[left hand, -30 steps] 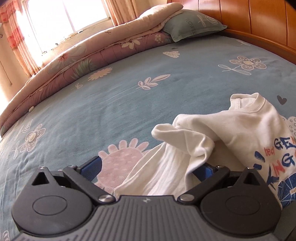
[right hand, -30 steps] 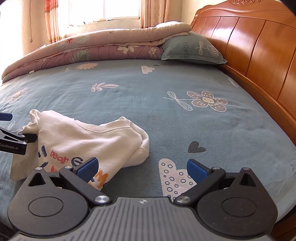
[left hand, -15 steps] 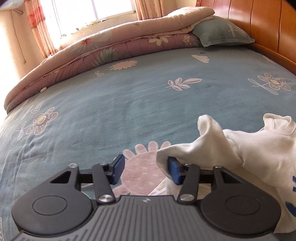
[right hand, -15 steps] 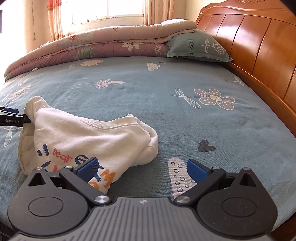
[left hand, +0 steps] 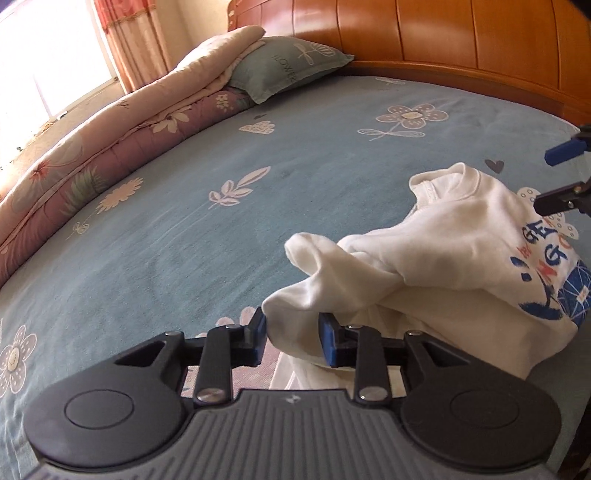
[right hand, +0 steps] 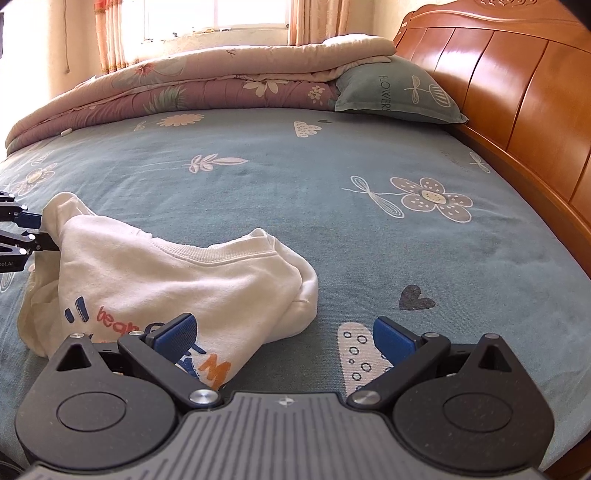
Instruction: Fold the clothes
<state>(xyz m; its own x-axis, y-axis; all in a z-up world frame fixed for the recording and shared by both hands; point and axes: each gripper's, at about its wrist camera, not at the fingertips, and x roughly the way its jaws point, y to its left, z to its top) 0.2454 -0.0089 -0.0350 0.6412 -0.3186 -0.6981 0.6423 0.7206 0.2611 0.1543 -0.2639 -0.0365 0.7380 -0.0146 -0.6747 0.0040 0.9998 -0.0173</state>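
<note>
Since half a second ago, the left gripper (left hand: pixel 291 338) is narrowing its blue pads around a bunched fold of the white sweatshirt (left hand: pixel 461 258), and its camera is now turning more toward the wooden headboard (left hand: pixel 461 33). A second ago its fingers were spread wide with the cloth lying loosely between them; now they are closing on that fold, with cloth filling the gap between the pads. The right gripper (right hand: pixel 284 338) is hovering low at the near edge of the garment with its fingers wide apart, grasping nothing; its left pad is sitting just above the printed letters.

The sweatshirt is lying crumpled on the blue flowered bedsheet (right hand: pixel 332 192), near the front of the bed, well apart from the rolled quilt (right hand: pixel 203 81) and the pillow (right hand: pixel 399 92). Its ribbed collar is facing the headboard side and one sleeve is rolled under at the right.

I am judging the cloth as light, soft and thick, so it is sagging and bunching when lifted, not keeping any shape. It is not slippery and not fragile. A pinch on a single hem or shoulder seam is probably holding better than a grab on a thick bundle, because several layers can slide out. The right gripper is probably finding a good hold at the opposite shoulder or the bottom hem.
</note>
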